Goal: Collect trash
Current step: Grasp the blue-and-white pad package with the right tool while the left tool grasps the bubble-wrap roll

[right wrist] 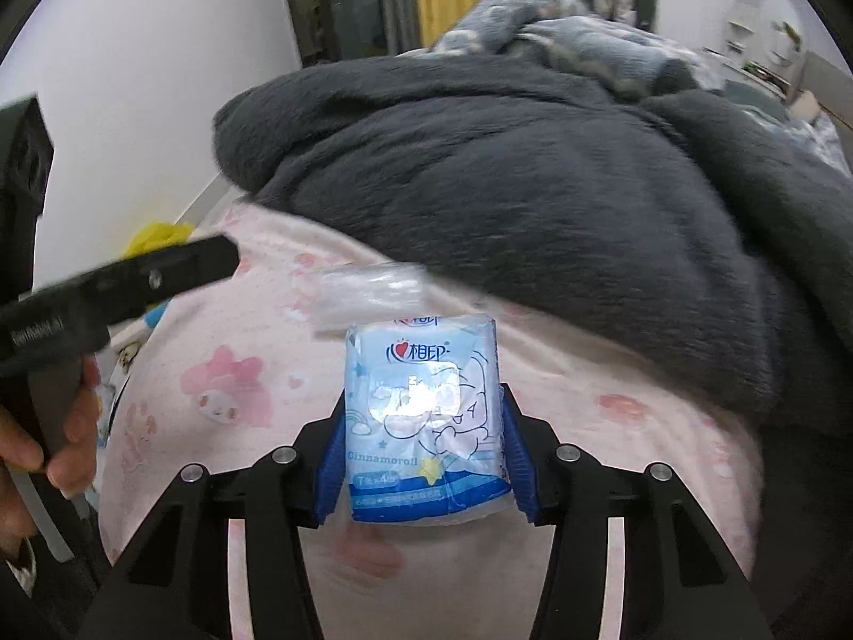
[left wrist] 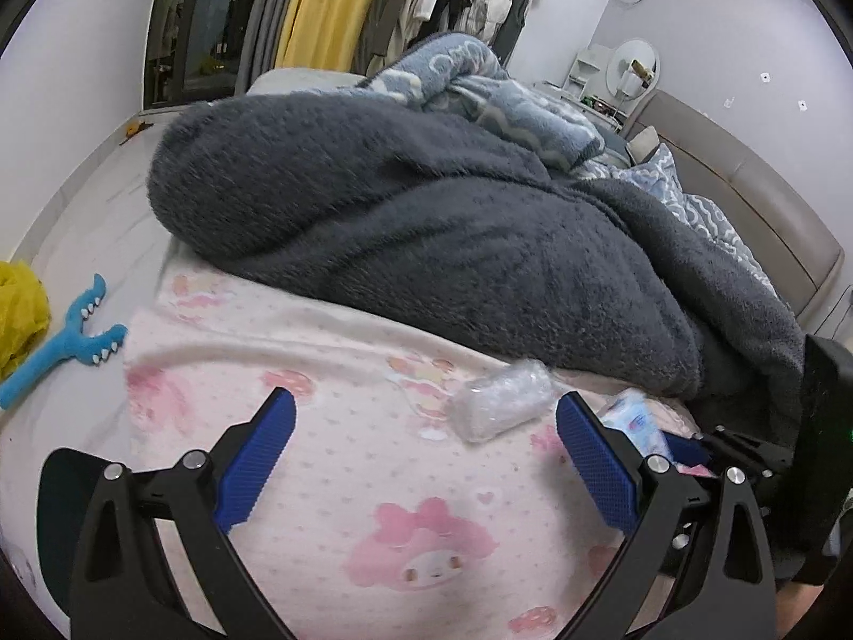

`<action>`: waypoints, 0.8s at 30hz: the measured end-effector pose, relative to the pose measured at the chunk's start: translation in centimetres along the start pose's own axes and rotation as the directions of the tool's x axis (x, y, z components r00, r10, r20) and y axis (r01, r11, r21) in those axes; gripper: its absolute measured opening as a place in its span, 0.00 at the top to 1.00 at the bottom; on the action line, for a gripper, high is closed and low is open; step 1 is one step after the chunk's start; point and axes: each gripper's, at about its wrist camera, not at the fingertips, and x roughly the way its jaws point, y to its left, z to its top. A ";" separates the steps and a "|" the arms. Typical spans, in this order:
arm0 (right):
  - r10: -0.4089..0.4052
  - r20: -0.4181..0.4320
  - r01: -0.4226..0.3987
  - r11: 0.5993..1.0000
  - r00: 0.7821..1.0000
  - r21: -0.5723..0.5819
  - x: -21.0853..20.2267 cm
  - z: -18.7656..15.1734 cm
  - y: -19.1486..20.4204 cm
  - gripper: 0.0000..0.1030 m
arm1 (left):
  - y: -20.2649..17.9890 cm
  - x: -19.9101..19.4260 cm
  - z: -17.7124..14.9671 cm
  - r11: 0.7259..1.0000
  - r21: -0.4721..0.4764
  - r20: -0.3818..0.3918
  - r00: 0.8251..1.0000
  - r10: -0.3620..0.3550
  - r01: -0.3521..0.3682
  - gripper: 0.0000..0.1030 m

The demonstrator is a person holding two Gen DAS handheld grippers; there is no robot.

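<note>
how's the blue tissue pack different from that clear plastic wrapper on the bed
The tissue pack is blue and printed; the clear wrapper is see-through and plain. The pack is clamped in the right gripper; the wrapper lies loose on the pink sheet, ahead of the open left gripper.

Plastic wrapper (left wrist: 500, 400) on bedsheet (left wrist: 330, 458), before piled blanket (left wrist: 426, 245)

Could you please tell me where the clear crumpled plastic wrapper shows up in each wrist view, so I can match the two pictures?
Left wrist view: the clear plastic wrapper lies right of centre on the pink sheet, just inside the right blue finger.
Right wrist view: the wrapper sits near centre, just beyond the tissue pack.
Shared landmark: the dark grey blanket, whose edge lies right behind the wrapper.
</note>
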 end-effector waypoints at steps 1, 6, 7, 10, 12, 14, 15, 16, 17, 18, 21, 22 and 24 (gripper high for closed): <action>-0.010 0.003 0.010 1.000 1.000 0.012 -0.3 -0.1 -0.6 0.50 | -0.3 0.2 -0.1 1.000 0.003 -0.001 1.000 0.005 -0.005 0.03; -0.030 0.015 0.029 0.997 0.999 0.065 -1.1 -0.7 -3.4 0.50 | -1.7 1.4 -0.3 1.000 0.008 -0.018 1.000 0.011 -0.011 0.03; -0.024 0.018 0.023 0.997 1.000 0.069 -1.2 -0.9 -3.7 0.50 | -2.0 1.7 -0.4 1.000 0.009 -0.023 1.000 0.012 -0.012 0.03; -0.007 0.028 0.005 0.997 1.000 0.074 -1.7 -1.2 -4.5 0.50 | -2.9 2.6 -0.9 1.000 0.011 -0.039 0.999 0.015 -0.015 0.03; 0.007 0.035 -0.010 0.997 0.999 0.082 -2.0 -1.3 -4.9 0.50 | -3.3 3.4 -1.2 1.000 -0.004 -0.056 0.998 0.019 -0.019 0.03; 0.020 0.039 -0.024 0.995 0.999 0.093 -2.3 -1.4 -5.3 0.50 | -3.7 4.1 -1.3 1.000 -0.012 -0.069 0.997 0.017 -0.018 0.03; 0.021 0.041 -0.025 0.995 0.999 0.097 -2.5 -1.5 -5.4 0.50 | -3.9 4.5 -1.4 1.000 -0.015 -0.074 0.997 0.022 -0.023 0.03; 0.022 0.043 -0.027 0.995 0.999 0.101 -2.7 -1.5 -5.6 0.50 | -4.2 4.7 -1.4 1.000 -0.016 -0.075 0.997 0.023 -0.025 0.03; 0.023 0.045 -0.028 0.994 0.999 0.103 -2.8 -1.6 -5.7 0.50 | -4.4 5.0 -1.4 0.999 -0.017 -0.075 0.997 0.026 -0.028 0.03; 0.025 0.049 -0.030 0.994 0.999 0.106 -3.1 -1.7 -5.9 0.50 | -4.6 5.2 -1.5 0.999 -0.019 -0.076 0.997 0.028 -0.029 0.03; 0.038 0.059 -0.045 0.992 0.998 0.121 -3.6 -2.1 -6.4 0.50 | -4.9 5.8 -1.7 0.998 -0.039 -0.083 0.996 0.043 -0.047 0.03; 0.045 0.063 -0.053 0.990 0.997 0.128 -3.8 -2.1 -6.6 0.50 | -5.0 6.0 -1.7 0.998 -0.040 -0.083 0.995 0.052 -0.055 0.03; 0.054 0.070 -0.063 0.989 0.996 0.136 -4.2 -2.3 -6.9 0.50 | -5.1 6.3 -1.6 0.997 -0.043 -0.076 0.995 0.067 -0.070 0.03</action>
